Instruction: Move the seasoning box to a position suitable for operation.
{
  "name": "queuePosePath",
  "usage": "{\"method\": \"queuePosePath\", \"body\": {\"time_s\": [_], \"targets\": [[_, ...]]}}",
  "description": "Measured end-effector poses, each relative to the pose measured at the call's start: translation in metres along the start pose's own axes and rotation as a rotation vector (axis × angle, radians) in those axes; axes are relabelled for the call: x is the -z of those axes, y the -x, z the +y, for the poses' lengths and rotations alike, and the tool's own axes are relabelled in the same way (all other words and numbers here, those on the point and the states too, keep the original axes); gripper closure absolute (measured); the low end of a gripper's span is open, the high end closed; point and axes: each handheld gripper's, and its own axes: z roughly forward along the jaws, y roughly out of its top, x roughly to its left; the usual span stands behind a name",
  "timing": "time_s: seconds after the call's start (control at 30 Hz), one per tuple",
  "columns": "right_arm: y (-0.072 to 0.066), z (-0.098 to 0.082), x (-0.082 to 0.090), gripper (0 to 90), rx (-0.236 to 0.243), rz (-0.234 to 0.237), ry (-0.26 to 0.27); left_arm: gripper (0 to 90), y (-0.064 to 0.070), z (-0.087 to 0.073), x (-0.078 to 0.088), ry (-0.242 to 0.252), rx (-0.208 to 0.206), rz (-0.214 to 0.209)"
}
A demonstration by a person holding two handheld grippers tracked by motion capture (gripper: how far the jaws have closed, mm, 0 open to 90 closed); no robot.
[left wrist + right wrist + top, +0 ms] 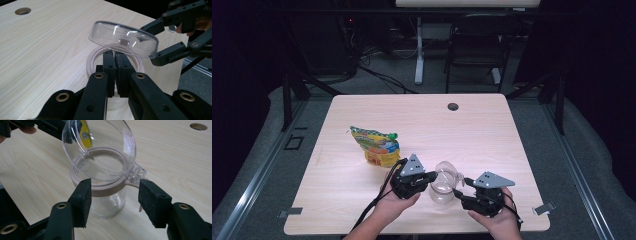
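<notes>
The pale wooden worktop (362, 210) carries a crinkled yellow-and-green snack bag (376, 144) left of centre, well apart from the near edge. Nearer the person stands a clear glass jar with a beige collar (105, 192), its hinged clear domed plastic lid (123, 38) tilted up and open. The left hand-held gripper (115, 65) has its jaws pressed together just below the lid. The right hand-held gripper (113, 195) holds its jaws wide, one on each side of the jar's collar, without touching it

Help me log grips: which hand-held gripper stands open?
The right hand-held gripper: its jaws stand apart around the jar, while the left hand-held gripper's are shut.
</notes>
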Motion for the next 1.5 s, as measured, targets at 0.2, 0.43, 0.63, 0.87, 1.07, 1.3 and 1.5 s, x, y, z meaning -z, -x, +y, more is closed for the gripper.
{"method": "queuePosePath", "body": {"time_s": [0.2, 0.43, 0.63, 0.87, 1.07, 1.3, 1.5], "targets": [[-0.007, 0.001, -0.004, 44.3, 0.021, -0.017, 0.03, 87.8, 0.001, -0.001, -0.001, -0.002, 0.002, 0.002], [-0.01, 0.002, -0.004, 46.2, 0.045, -0.022, 0.057, 87.5, 0.0, -0.008, -0.005, -0.019, 0.003, 0.008], [-0.01, 0.003, -0.002, 49.6, 0.048, -0.017, 0.063, 86.4, -0.001, -0.013, -0.009, -0.032, 0.003, 0.016], [-0.009, 0.003, 0.0, 51.2, 0.035, -0.012, 0.072, 86.3, -0.002, -0.017, -0.011, -0.037, 0.007, 0.015], [-0.007, 0.004, 0.003, 53.4, 0.03, -0.013, 0.087, 85.8, -0.001, -0.018, -0.011, -0.03, -0.003, 0.025], [-0.004, 0.004, 0.005, 55.8, 0.013, -0.015, 0.101, 85.3, -0.001, -0.018, -0.011, -0.029, -0.005, 0.026], [-0.003, 0.005, 0.007, 57.0, 0.007, -0.018, 0.107, 85.3, -0.001, -0.018, -0.011, -0.03, -0.003, 0.025]]}}
